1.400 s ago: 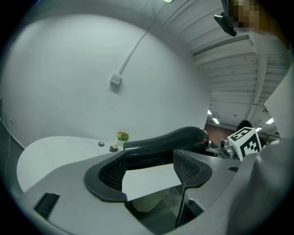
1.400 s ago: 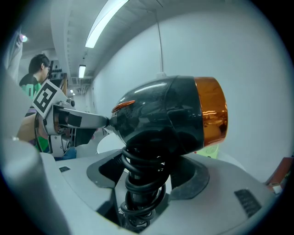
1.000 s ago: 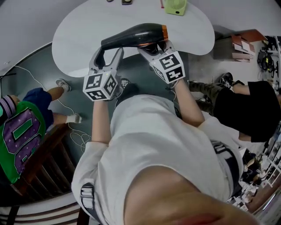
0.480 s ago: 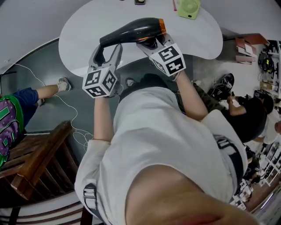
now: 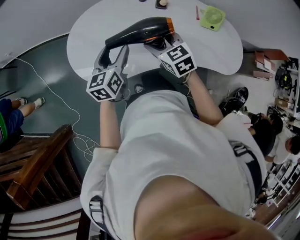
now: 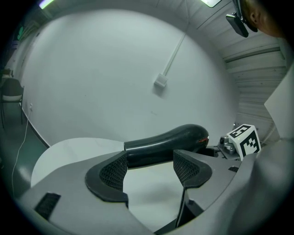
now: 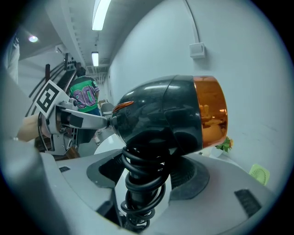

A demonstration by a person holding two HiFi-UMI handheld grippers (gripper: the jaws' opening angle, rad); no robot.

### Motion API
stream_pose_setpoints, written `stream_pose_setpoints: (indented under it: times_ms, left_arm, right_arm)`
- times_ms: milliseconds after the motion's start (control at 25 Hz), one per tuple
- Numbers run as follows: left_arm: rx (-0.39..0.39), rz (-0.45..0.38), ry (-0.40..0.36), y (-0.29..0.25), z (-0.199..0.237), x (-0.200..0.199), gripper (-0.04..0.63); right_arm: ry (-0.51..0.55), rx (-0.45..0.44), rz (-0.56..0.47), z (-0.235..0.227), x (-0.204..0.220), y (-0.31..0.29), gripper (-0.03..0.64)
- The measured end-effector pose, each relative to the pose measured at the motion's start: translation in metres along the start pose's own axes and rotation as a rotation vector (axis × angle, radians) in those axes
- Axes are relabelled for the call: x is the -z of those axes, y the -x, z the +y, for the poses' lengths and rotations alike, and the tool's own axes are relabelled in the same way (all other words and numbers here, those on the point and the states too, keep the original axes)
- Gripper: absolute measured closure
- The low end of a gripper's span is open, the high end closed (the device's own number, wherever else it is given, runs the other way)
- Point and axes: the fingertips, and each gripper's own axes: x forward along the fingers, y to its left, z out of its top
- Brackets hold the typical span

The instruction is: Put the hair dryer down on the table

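Note:
A black hair dryer (image 5: 140,30) with an orange nozzle is held level over the near part of the white table (image 5: 89,28). My right gripper (image 5: 160,45) is shut on its handle, which has the black cord coiled round it (image 7: 140,179). My left gripper (image 5: 114,48) is at the dryer's tail end. Its jaws stand wide apart, and the black barrel (image 6: 165,143) lies across just beyond the fingertips. The table top (image 6: 73,151) shows below the barrel, so the dryer is off the surface.
A small green fan (image 5: 212,18), a pink pen (image 5: 197,12) and a small dark item (image 5: 161,3) lie at the table's far side. A wooden chair (image 5: 37,164) and a loose cable (image 5: 61,108) are on the floor at left. People sit at the right (image 5: 262,131).
Both grippers and the dryer have come further over the table, still held the same way. The person in the green jersey has slid out of view at left.

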Motion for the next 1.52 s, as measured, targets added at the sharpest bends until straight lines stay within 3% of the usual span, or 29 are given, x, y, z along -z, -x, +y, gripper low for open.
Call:
stream_pose_setpoints:
  times_ms: [720,1520]
  left_arm:
    - [-0.084,0.071,0.064,-0.064,0.052,0.001,0.267]
    - [-0.127,0.140,0.090,-0.112,0.083,0.006,0.267]
  right_arm:
    - [-0.053,-0.118,0.082,-0.041,0.002,-0.077,0.333]
    - [-0.103,-0.176,0.124,-0.071,0.010,-0.127,0.333]
